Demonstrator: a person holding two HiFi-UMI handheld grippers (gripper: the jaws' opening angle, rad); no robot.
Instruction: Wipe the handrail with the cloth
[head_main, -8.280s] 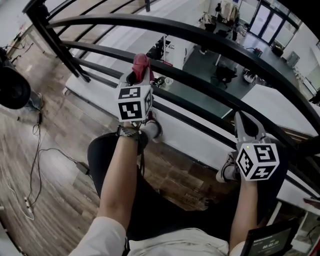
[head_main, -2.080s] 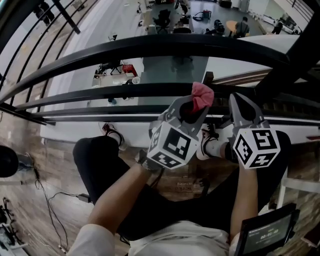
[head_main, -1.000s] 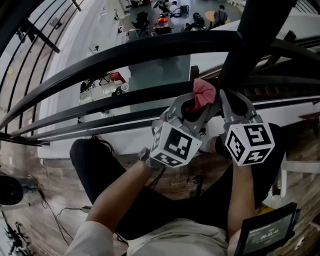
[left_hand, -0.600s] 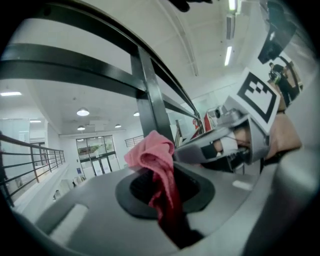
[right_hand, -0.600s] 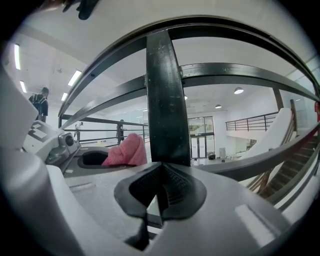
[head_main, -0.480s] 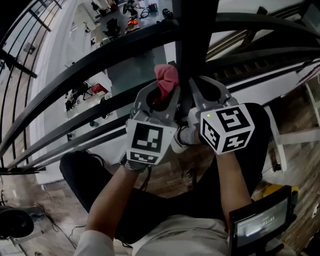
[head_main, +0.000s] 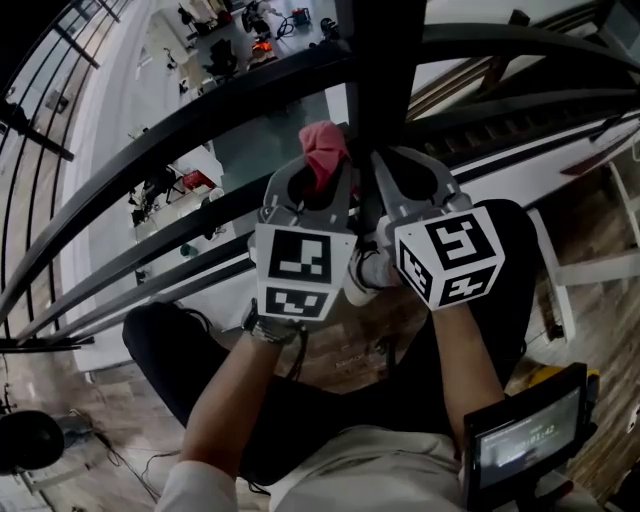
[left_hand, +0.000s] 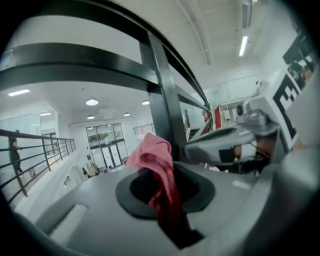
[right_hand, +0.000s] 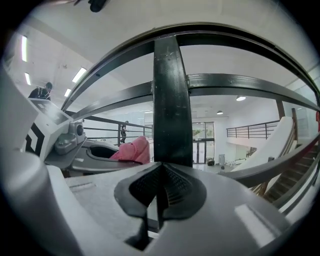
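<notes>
Change since the earlier frames: I have run the left hand-held gripper (head_main: 314, 178), carrying the cloth (head_main: 322, 148), rightward along the handrail (head_main: 200, 118) to the upright post (head_main: 380, 70). The right hand-held gripper (head_main: 408, 168), formerly well apart, now sits just beside it.

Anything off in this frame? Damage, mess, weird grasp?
Nothing damaged or spilled. One oddity: the pink cloth is a bunched wad in the left gripper, poking up beside the vertical post rather than spread over the handrail. The right gripper is shut and empty, close to that post.
</notes>
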